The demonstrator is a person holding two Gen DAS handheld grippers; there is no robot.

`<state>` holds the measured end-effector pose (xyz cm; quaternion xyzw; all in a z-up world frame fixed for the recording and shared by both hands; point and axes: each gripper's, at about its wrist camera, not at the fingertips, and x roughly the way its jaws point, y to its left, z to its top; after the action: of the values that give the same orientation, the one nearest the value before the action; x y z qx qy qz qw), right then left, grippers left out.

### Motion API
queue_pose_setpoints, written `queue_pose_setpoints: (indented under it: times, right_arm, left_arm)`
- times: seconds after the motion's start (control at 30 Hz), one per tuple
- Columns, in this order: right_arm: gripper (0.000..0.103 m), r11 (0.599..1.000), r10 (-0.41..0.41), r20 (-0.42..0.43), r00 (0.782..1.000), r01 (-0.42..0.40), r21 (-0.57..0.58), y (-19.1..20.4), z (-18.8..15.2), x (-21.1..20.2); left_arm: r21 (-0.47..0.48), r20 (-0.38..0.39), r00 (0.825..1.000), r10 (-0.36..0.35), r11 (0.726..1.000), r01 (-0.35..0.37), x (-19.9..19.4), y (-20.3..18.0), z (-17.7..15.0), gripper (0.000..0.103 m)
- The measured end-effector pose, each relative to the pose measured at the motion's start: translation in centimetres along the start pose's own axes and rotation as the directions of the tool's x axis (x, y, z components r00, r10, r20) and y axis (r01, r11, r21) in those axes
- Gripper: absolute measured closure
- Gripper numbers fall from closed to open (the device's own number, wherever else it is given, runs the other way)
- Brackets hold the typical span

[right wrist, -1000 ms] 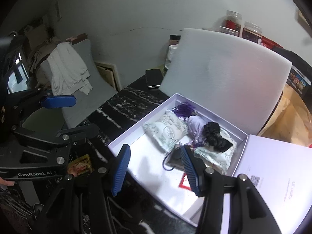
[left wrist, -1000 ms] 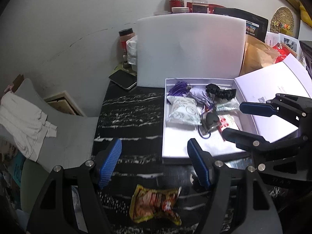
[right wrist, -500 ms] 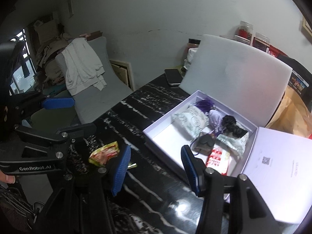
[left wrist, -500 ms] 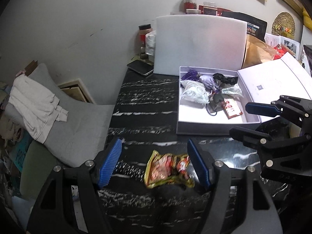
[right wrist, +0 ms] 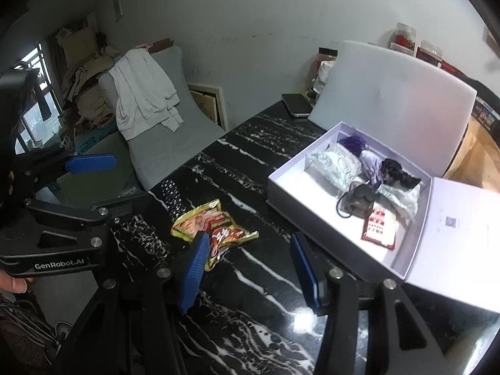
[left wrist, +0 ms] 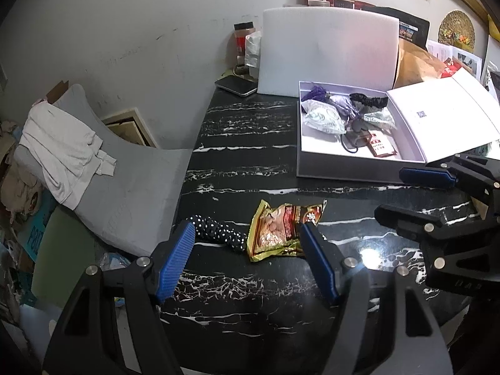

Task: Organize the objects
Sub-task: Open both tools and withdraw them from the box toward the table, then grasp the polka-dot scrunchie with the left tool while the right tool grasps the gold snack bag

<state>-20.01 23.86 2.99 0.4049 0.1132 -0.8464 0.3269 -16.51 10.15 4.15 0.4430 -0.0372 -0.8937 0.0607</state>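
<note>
Both tools, left [left wrist: 247, 240] and right [right wrist: 248, 250], gape released; snack packet [left wrist: 282, 228] touches dotted cloth [left wrist: 215, 232], box [left wrist: 353, 164] beyond.

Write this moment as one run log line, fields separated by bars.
left gripper open, empty | right gripper open, empty | snack packet on table | box open

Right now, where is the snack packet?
The snack packet lies on the black marble table, left of the white box, touching the dotted cloth.
</note>
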Motion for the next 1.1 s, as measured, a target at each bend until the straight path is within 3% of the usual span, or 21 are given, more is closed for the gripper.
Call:
queue_pose_setpoints:
  times: [0.33, 0.7, 0.83, 0.97, 1.1]
  right_arm:
    - [0.049, 1.0, 0.028, -0.059, 0.998, -0.028, 0.001, 0.0, -1.4, 3.4]
    - [0.049, 0.995, 0.074, -0.098, 0.992, -0.08, -0.057, 1.8, -1.5, 7.3]
    - [0.033, 0.992, 0.081, -0.089, 0.993, -0.089, -0.087, 2.5, -1.1, 8.2]
    - [0.029, 0.987, 0.07, -0.079, 0.994, -0.08, -0.141, 3.2, -0.6, 9.1]
    - [0.022, 0.978, 0.08, -0.083, 0.993, -0.094, -0.184, 3.8, 0.1, 10.3]
  left_arm:
    - [0.013, -0.034, 0.999, -0.041, 0.999, 0.042, 3.8, 0.0, -1.7, 0.034]
    - [-0.032, -0.085, 0.994, -0.074, 0.997, 0.071, 8.4, 3.5, -3.2, 0.034]
    - [-0.043, -0.089, 0.993, -0.083, 0.996, 0.08, 9.3, 4.6, -3.7, 0.034]
    - [-0.048, -0.092, 0.992, -0.091, 0.995, 0.087, 10.6, 5.5, -3.6, 0.034]
    - [-0.057, -0.09, 0.991, -0.096, 0.994, 0.091, 11.9, 5.9, -3.5, 0.022]
